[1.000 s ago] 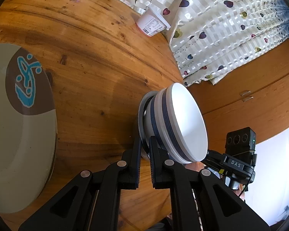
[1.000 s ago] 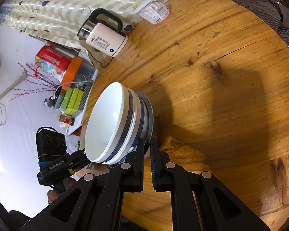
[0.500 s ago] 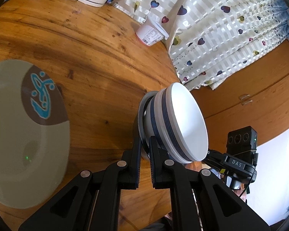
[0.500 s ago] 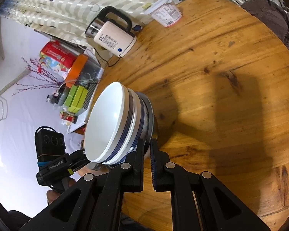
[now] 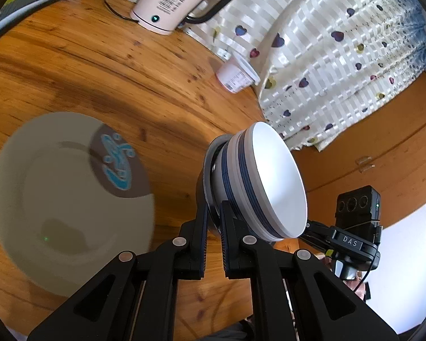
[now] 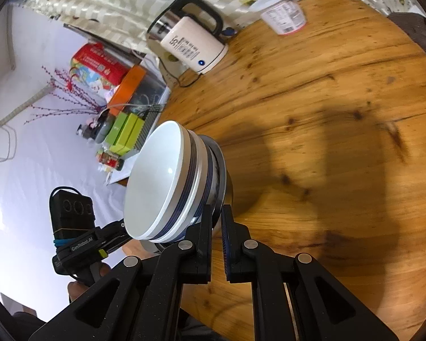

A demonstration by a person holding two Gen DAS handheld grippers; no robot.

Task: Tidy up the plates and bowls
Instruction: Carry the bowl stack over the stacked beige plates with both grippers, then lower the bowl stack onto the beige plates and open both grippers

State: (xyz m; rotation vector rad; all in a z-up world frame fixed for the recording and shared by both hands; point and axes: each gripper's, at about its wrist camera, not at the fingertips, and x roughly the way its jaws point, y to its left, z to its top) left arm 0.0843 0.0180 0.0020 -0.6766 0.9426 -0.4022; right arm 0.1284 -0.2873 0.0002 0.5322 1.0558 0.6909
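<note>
I'm pinching the bowl stack point(image 5: 258, 182) between both tongs | left tongs point(image 5: 213, 216) clamping its left rim | right tongs point(image 6: 217, 218) clamping its right rim | plate point(image 5: 68, 187) lying left.

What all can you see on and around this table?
bowls: a nested stack, how many is unclear, white with blue bands, held on edge above the table between both grippers
plate: one, pale grey-green with a brown patch and a blue design, flat on the table
table: one, round, brown wood
kettle: one, cream with a black handle, at the table's far edge
cup: one, white plastic, labelled, lying by the curtain
curtain: white, printed with hearts, behind the table
boxes: a few, green, on a side shelf
left gripper: one, black, fingers shut on the stack's rim
right gripper: one, black, fingers shut on the opposite rim
</note>
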